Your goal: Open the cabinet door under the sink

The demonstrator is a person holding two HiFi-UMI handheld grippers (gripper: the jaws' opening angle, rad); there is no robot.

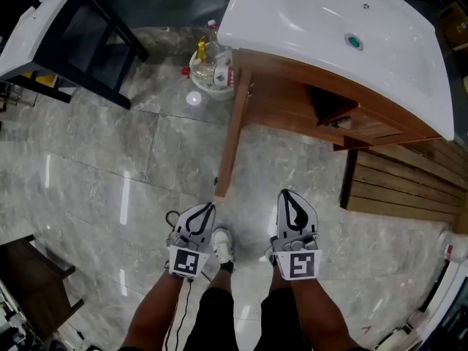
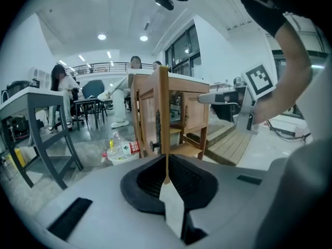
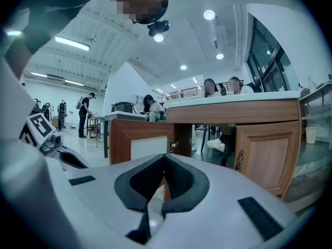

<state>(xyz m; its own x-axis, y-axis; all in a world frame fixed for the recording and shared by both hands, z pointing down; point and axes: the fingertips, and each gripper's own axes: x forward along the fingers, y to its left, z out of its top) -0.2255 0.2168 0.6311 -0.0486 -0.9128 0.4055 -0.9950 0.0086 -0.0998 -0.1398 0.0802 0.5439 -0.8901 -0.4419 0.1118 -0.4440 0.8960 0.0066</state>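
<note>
The white sink [image 1: 329,35] tops a wooden cabinet [image 1: 285,101]. Its left door [image 1: 228,134] stands swung out toward me, edge-on, ending just ahead of my left gripper [image 1: 211,208]. In the left gripper view the door edge [image 2: 164,113] rises straight ahead, a dark handle [image 2: 157,131] on its side. That gripper [image 2: 166,181] is shut, only a thin slit between its pads and nothing in it. My right gripper [image 1: 287,194] is level with it to the right, shut and empty [image 3: 165,156]. It faces the open door [image 3: 137,139] and the closed right door [image 3: 264,149].
A bowl of plastic bottles [image 1: 212,68] sits on the floor left of the cabinet. A dark-legged table [image 1: 88,28] stands at far left. A slatted wooden platform [image 1: 402,185] lies right of the cabinet. My shoe [image 1: 223,246] is between the grippers. People sit in the background [image 2: 59,84].
</note>
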